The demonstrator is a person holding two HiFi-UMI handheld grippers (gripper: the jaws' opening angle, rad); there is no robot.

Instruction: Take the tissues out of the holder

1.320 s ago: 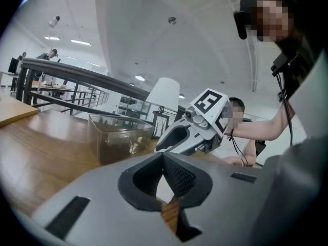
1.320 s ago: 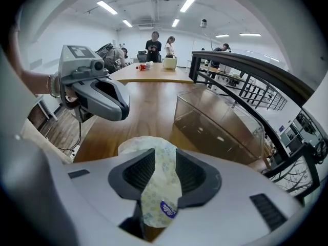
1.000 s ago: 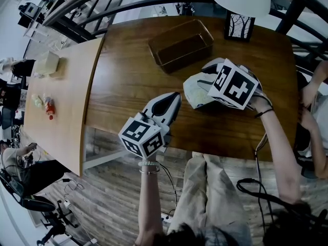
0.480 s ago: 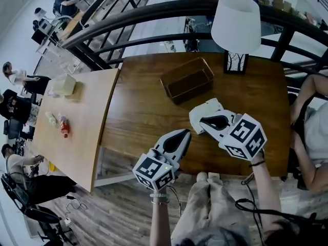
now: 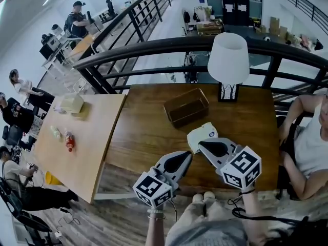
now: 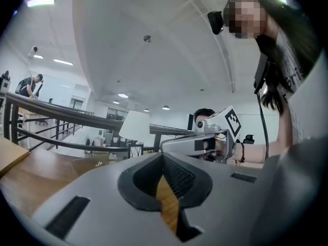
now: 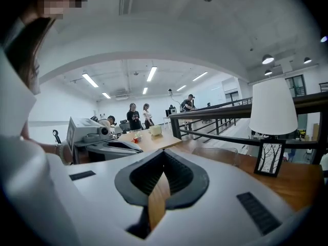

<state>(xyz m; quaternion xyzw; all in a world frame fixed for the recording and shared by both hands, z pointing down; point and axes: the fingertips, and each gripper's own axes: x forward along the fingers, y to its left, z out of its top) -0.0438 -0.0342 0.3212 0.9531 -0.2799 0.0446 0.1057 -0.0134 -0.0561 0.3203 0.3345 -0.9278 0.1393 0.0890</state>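
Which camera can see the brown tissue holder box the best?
The head view. It looks down into the holder, so you see its whole rim and its empty inside. The right gripper view shows the holder only low and side-on, past the jaws. The left gripper view shows just a small, dim bit of it.

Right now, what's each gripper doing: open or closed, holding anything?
Left gripper: closed, empty.
Right gripper: jaws just closed, nothing between them; the tissue pack lies on the table.
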